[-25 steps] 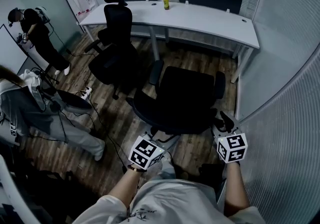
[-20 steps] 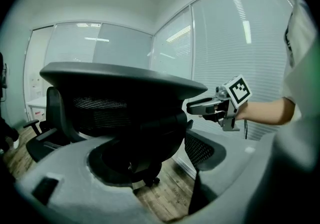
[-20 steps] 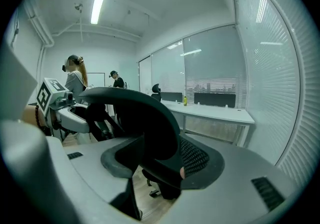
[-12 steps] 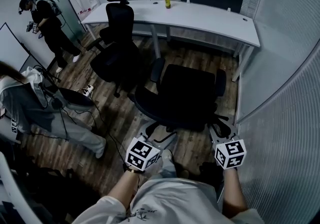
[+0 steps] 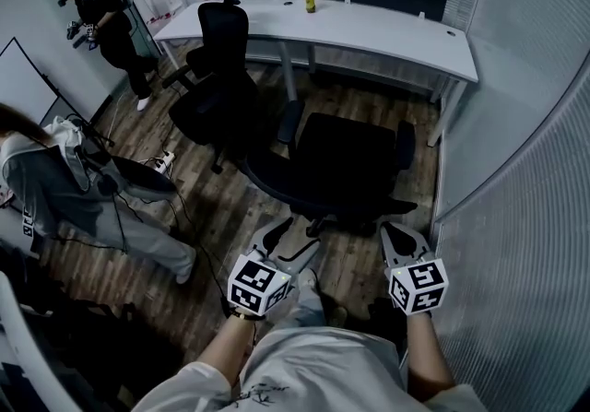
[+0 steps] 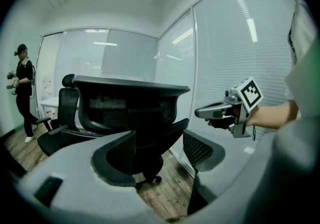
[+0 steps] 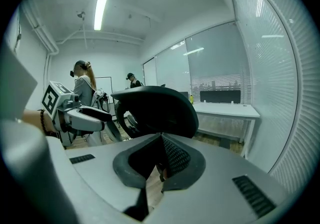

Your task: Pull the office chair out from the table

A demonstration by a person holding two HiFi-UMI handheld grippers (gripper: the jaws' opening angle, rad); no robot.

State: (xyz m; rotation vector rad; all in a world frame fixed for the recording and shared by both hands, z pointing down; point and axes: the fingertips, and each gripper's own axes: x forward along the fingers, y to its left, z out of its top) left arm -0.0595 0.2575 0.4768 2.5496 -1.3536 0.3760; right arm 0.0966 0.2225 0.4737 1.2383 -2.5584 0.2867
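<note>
The black office chair (image 5: 341,170) stands out on the wooden floor, apart from the white table (image 5: 369,32), with its back towards me. My left gripper (image 5: 290,242) hangs open just short of the chair's back (image 6: 132,102), nothing between its fingers (image 6: 115,155). My right gripper (image 5: 403,237) is a little behind the chair's right side. Its jaws have just been closing and now meet empty (image 7: 161,140), with the chair's back (image 7: 160,110) ahead of them. Neither gripper touches the chair.
A second black chair (image 5: 217,78) stands by the table's left end. A yellow bottle (image 5: 309,1) sits on the table. A glass wall (image 5: 516,170) runs close on the right. A person sits at the left (image 5: 74,198); another stands at far left (image 5: 101,18). Cables lie on the floor.
Both grippers have drawn back from the chair towards me. The right jaws went from open to shut. The standing person has walked further away.
</note>
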